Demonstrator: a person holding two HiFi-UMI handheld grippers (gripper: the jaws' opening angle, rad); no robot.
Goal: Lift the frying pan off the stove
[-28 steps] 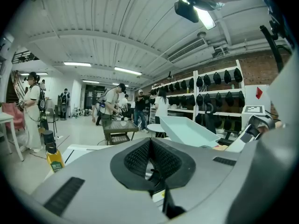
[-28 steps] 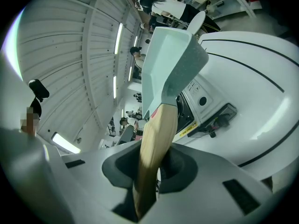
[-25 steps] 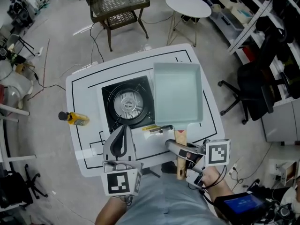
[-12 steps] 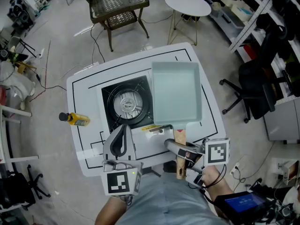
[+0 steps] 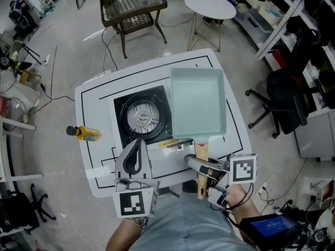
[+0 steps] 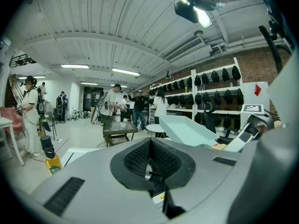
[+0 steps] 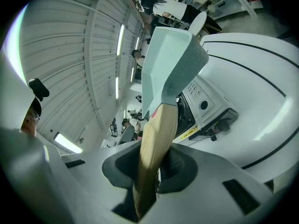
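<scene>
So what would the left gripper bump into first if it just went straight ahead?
Probably the portable gas stove: the left gripper points at its front edge, though whether it would pass over that edge is unclear.

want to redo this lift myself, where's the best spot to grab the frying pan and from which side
Grip the wooden handle, coming in from the person's side. It is the frying pan's one narrow part, sticking out of its near edge toward the person; the body is wide with sloped walls. The right gripper is clamped there.
</scene>
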